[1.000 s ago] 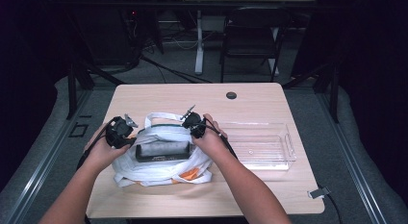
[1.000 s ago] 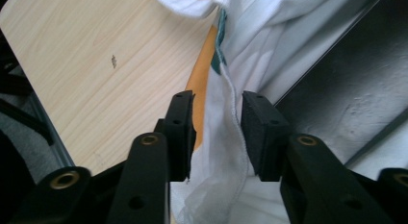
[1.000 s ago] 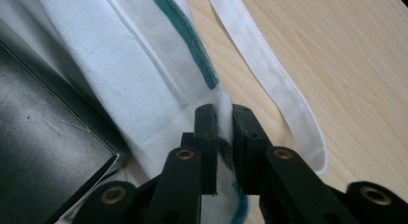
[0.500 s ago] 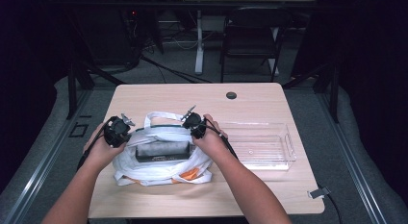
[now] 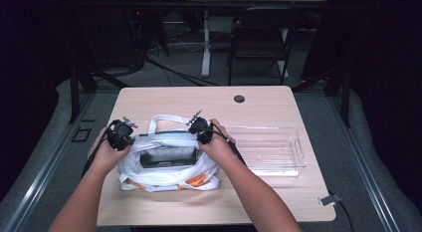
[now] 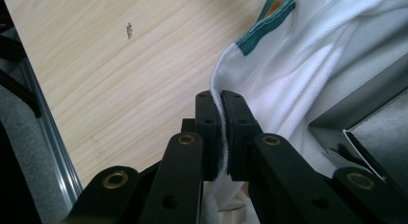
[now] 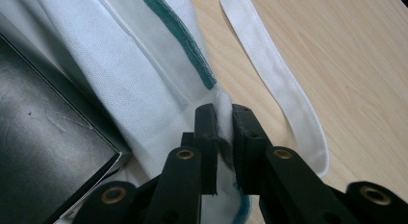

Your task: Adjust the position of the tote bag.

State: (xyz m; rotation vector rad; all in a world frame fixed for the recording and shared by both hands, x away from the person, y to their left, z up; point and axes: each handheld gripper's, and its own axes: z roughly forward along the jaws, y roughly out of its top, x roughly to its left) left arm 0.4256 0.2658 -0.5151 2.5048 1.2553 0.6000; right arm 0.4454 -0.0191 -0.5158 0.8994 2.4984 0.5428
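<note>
The white cloth bag (image 5: 166, 165) lies on the near half of the tabletop (image 5: 259, 105), between the person's two hands, with its mouth turned upward and pulled apart. Inside it a dark grey box (image 5: 166, 156) is seen lying flat, so the packing of that box is judged to be done or nearly done. At the near edge of the bag some orange print or a further item (image 5: 198, 180) shows, though what it is cannot be told. The left gripper (image 5: 121, 135) is closed on the left rim of the bag: in the left gripper view a thin fold of white cloth (image 6: 221, 137) is pinched tight between the fingers (image 6: 208, 119), whose jaws have just been closing on it. The right gripper (image 5: 200, 129) is likewise clamped on the right rim, a thicker roll of fabric (image 7: 224, 113) being held between its fingers (image 7: 206, 128), beside the green trim (image 7: 185, 41). One white handle (image 5: 164, 120) lies loose on the wood behind the bag. With both rims gripped, the bag appears to be held open or readied for lifting; whether more is to go in cannot be told. Farther right, the clear plastic tray (image 5: 268, 152) stands with nothing visible inside, just beside the right hand. Beyond it, a small dark round grommet (image 5: 239, 98) is set in the far part of the tabletop.
</note>
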